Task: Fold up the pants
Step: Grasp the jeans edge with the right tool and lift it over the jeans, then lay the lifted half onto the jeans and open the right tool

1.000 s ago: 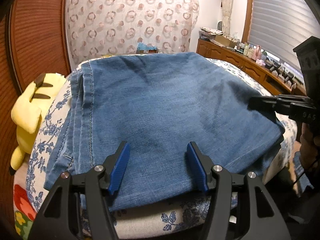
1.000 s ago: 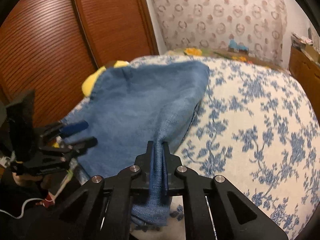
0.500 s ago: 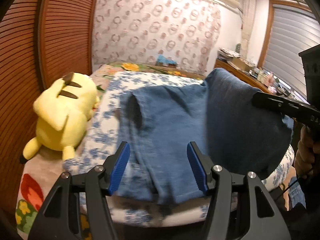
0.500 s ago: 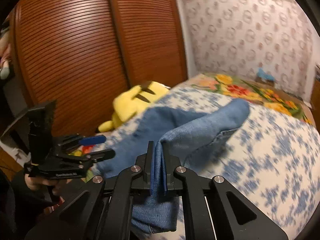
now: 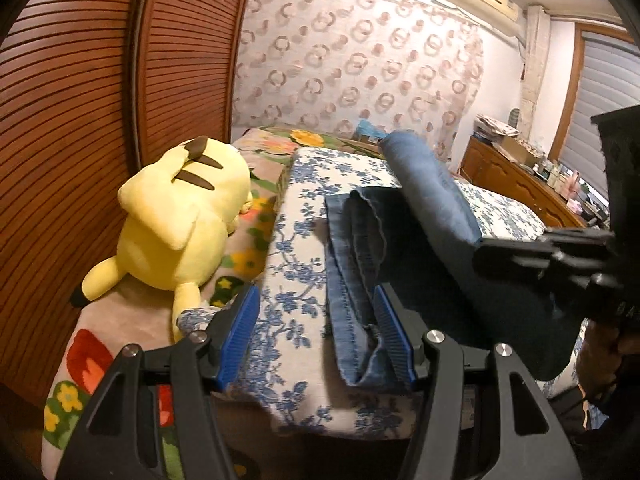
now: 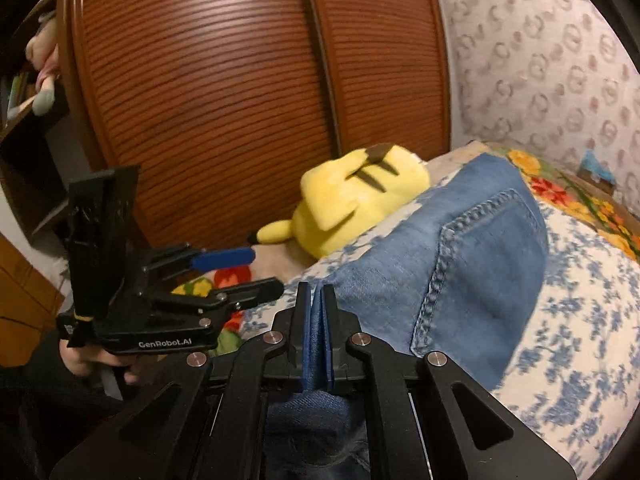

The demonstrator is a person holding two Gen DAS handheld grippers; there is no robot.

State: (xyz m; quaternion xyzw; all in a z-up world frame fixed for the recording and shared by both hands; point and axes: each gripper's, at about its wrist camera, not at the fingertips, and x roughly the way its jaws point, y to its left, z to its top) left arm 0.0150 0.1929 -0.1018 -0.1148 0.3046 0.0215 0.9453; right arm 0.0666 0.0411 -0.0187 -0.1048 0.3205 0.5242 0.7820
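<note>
- The right tongs are clamped tight on a thin fold of the jeans, with blue denim squeezed between the pads and more of it bunched below them. That pinch looks meant to carry one edge of the pants across for a fold.
- The left tongs stand half open and grip nothing. Their right pad sits just beside the hem end of a trouser leg, probably ready to steady or take the lower layer.
- The jeans lie on the bed, on its blue-flowered white cover, near the front edge. One part lies flat with a stitched seam running away from the camera; the other part is raised from it in a curved sheet, darker on its underside.
- In the right wrist view a back pocket with pale double stitching faces up on the lifted portion.
- In my judgement the fold is in mid-swing and not yet laid down.
- Beyond the pants, a yellow plush toy lies on a flowered blanket beside slatted wooden doors, well clear of the cloth.
</note>
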